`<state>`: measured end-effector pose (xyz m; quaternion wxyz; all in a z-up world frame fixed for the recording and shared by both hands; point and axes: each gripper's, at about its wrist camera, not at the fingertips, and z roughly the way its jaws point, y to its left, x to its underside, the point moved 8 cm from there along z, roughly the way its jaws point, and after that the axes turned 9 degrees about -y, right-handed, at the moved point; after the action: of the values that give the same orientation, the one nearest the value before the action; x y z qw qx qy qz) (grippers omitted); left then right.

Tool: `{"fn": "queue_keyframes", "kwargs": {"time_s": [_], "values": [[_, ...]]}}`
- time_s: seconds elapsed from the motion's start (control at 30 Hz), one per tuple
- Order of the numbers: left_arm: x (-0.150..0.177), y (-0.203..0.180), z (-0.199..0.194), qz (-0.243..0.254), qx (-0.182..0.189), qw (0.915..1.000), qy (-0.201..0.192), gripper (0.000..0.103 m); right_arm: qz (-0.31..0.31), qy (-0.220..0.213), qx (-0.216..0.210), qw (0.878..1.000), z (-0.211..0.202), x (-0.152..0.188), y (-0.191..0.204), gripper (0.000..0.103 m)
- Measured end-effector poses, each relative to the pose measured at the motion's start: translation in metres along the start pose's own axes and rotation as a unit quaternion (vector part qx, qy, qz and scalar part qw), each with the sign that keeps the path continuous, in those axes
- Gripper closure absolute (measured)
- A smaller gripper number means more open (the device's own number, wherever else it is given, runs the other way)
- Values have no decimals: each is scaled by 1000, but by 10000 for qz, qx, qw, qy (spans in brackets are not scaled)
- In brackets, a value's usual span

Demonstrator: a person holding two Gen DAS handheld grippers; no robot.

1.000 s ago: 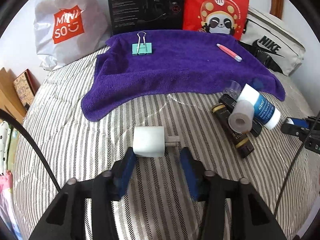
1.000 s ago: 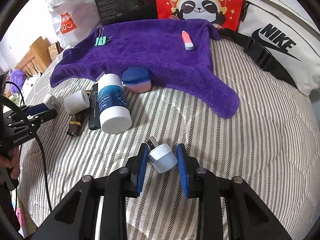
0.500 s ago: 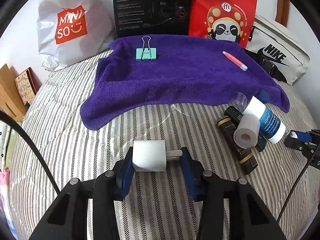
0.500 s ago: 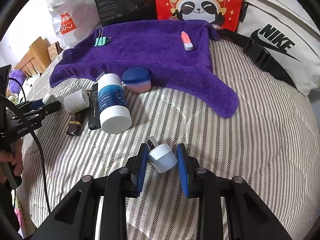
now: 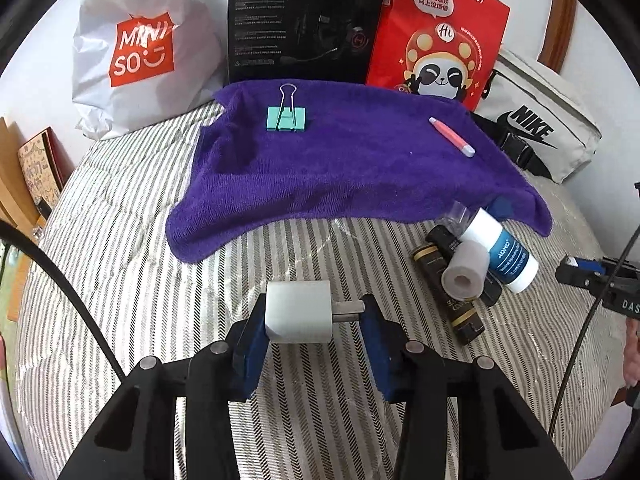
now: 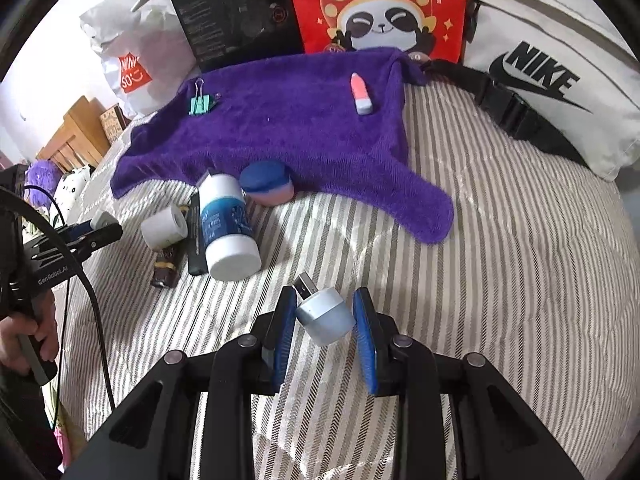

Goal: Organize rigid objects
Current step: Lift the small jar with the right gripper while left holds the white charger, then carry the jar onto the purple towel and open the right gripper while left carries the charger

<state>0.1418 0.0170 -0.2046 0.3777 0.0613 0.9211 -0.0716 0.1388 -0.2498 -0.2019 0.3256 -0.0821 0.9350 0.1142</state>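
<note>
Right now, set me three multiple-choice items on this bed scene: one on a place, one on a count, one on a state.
1. Where does the green binder clip lie?
A. on the purple towel
B. on the bare striped cover
C. inside the white bag

2. How many things lie on top of that towel?
A. one
B. two
C. four

3. What is the left gripper doing?
A. hanging open over nothing
B. clamped on a white plug
C. clamped on a bottle

Answers: 1 A, the clip sits on the towel's far left part. 2 B, only the clip and a pink tube rest on it. 3 B, the jaws press the plug's body on one side and its prongs on the other.
</note>
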Motion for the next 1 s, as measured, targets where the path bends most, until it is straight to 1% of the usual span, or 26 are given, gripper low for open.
{"fn": "queue_keyframes", "kwargs": {"time_s": [0.17,0.23,0.4,0.67,0.93,1.0], "values": [[-9,6,-5,-42,-8,10000,-61,61,-88,-68,31,9999,-5,-12,1,74],[-12,8,-7,-85,38,9999,-82,61,-107,-96,3,9999,-7,-16,3,74],[-21,16,-9,-119,10,9999,-111,61,-150,-198,-67,9997,-11,-31,9,74],[-43,26,-12,-181,39,9996,-229,61,-279,-369,-72,9989,-10,-64,12,74],[-67,37,-6,-192,-93,9992,-330,61,-369,-477,152,9981,5,-105,8,74],[-73,40,-5,-193,-75,9990,-385,61,-376,-455,192,9981,12,-113,6,74]]}}
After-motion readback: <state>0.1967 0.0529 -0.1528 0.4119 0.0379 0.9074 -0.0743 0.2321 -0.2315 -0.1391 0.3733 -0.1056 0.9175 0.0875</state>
